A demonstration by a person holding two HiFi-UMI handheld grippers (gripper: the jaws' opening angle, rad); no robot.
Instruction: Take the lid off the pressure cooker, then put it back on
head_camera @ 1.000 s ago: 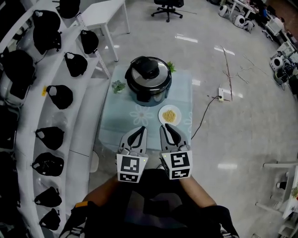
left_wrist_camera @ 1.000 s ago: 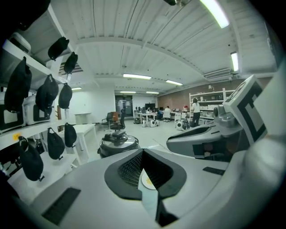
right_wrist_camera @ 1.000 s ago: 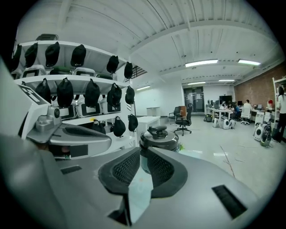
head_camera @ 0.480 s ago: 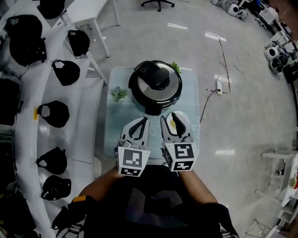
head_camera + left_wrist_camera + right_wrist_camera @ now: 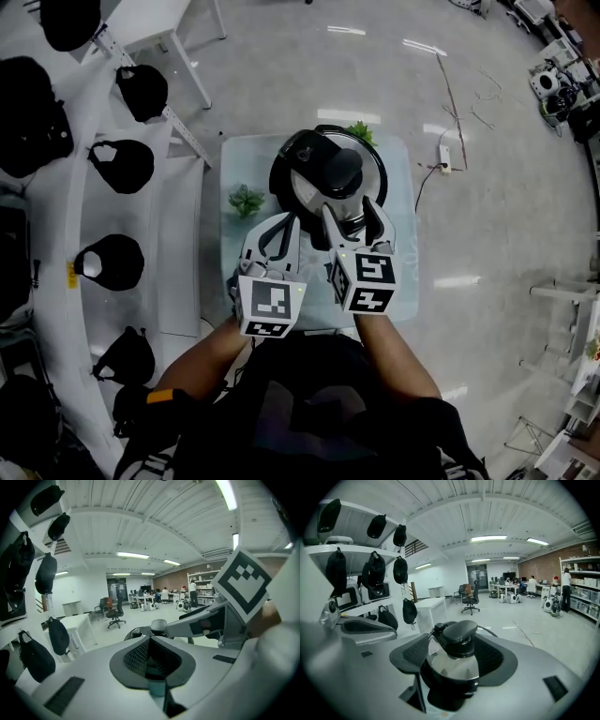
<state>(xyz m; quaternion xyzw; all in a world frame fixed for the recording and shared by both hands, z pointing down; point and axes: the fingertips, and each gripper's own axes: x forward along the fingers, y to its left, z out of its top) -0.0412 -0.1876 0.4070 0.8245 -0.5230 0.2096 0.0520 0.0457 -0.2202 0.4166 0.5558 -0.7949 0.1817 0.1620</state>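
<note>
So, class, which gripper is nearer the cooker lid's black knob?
Right. The right gripper is over the lid, knob lined up between jaws that have just been opening; the left gripper, shut, sits at the lid's near-left edge.

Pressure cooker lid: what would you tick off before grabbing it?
1. Lid seated on the pressure cooker: ok.
2. Right gripper open: ok. Its jaws have just been opening, and nothing is gripped.
3. Knob lined up between the right jaws: ok, centred in the right gripper view.
4. Grip closed on the knob: not ok, the jaws stand apart from it.
5. Left gripper free: ok, shut and empty.
6. Green sprig clear of the cooker: ok, it lies apart on the table.
</note>
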